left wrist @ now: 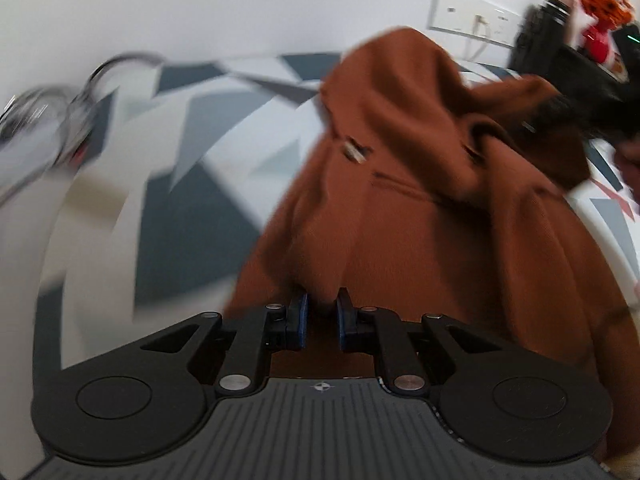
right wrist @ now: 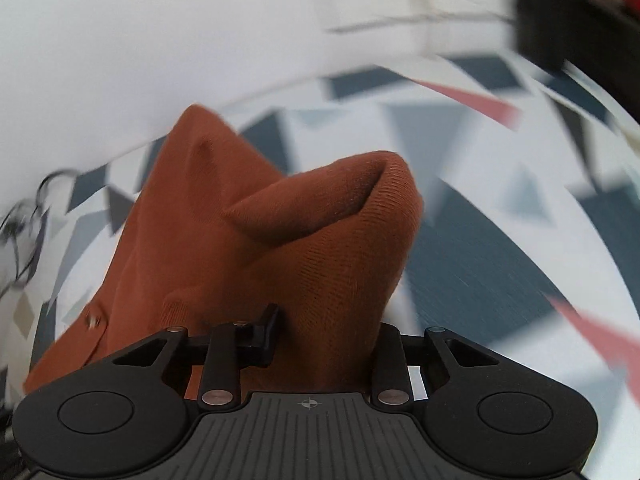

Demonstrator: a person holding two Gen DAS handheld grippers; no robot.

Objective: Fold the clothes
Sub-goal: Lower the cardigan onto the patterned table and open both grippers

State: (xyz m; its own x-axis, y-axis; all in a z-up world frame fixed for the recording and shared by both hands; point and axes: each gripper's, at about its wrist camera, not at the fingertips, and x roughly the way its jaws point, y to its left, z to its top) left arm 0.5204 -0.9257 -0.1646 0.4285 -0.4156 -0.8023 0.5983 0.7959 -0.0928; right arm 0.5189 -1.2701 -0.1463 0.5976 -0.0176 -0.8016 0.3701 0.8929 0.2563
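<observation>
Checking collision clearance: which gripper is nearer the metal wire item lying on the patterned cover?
Left, probably. Left gripper, shut on the brown garment, has the wire item ahead to its left; from the right gripper it sits far left, beyond the garment.

No words, brand names or numbers can be read anywhere here. The only sign is a small crosshair mark (left wrist: 321, 387) printed on the ribbed grey body of the left gripper, and the same crosshair (right wrist: 308, 403) on the right one. A pale tag (left wrist: 354, 152) on the brown garment is too blurred to read.
</observation>
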